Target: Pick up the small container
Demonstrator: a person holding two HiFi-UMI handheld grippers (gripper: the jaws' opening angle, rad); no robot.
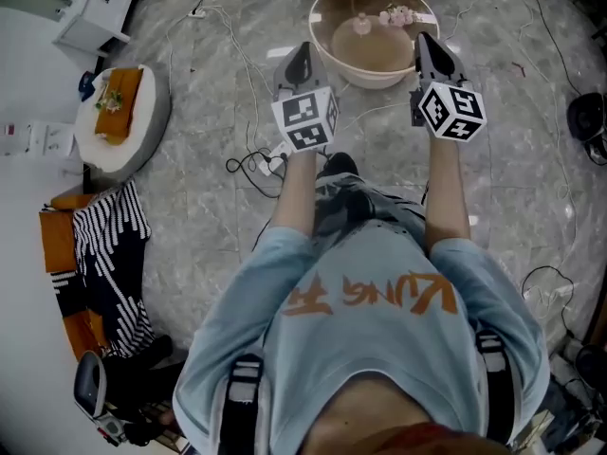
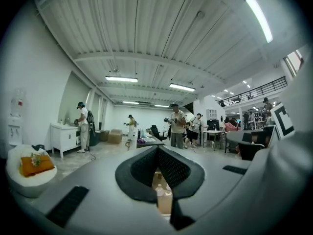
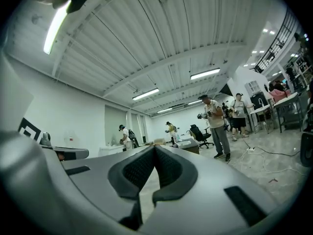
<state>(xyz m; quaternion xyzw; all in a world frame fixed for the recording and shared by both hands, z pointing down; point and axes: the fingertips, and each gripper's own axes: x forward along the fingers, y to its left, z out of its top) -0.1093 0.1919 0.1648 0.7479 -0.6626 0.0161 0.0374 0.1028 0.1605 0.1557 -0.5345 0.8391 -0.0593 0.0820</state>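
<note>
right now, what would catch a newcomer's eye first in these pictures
The large round beige basin stands on the grey marble floor at the top of the head view, with small pale things inside. The left gripper and right gripper flank it, jaws shut and empty. At far left sits a white round cushion with something orange on it.

Open-plan lab: desks (image 2: 146, 141), strip lights (image 2: 121, 79), floor cables (image 1: 248, 164).
</note>
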